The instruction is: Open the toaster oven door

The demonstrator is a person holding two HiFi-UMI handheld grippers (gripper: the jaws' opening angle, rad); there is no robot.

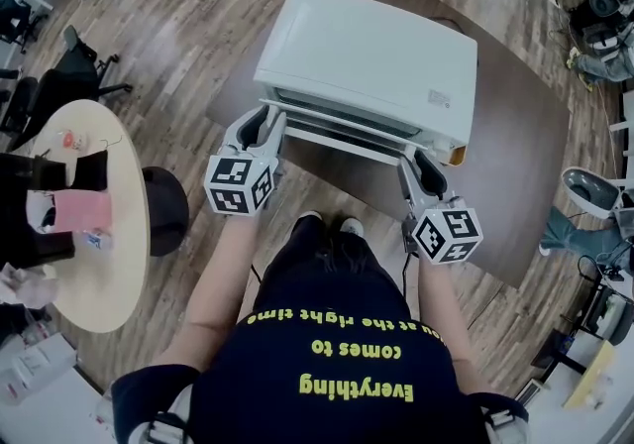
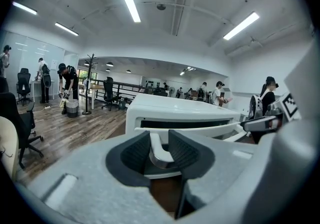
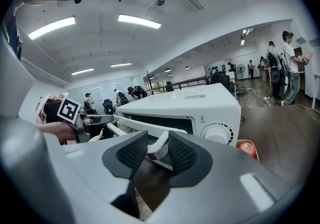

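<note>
A white toaster oven (image 1: 367,60) stands on a dark brown tabletop (image 1: 515,135) in front of me. Its door (image 1: 342,140) is tipped slightly out at the top, with a dark gap showing above it. The long white door handle (image 1: 337,125) runs across the front. My left gripper (image 1: 267,127) is shut on the handle's left end (image 2: 159,154), which sits between its black pads (image 2: 136,154). My right gripper (image 1: 414,169) is shut on the right end (image 3: 159,144), just left of the round dial (image 3: 218,133).
A round beige table (image 1: 99,264) with pink items stands at the left, a black stool (image 1: 166,209) beside it. Office chairs (image 1: 69,75) stand further left. An orange object (image 1: 458,153) lies by the oven's right corner. Several people stand in the background.
</note>
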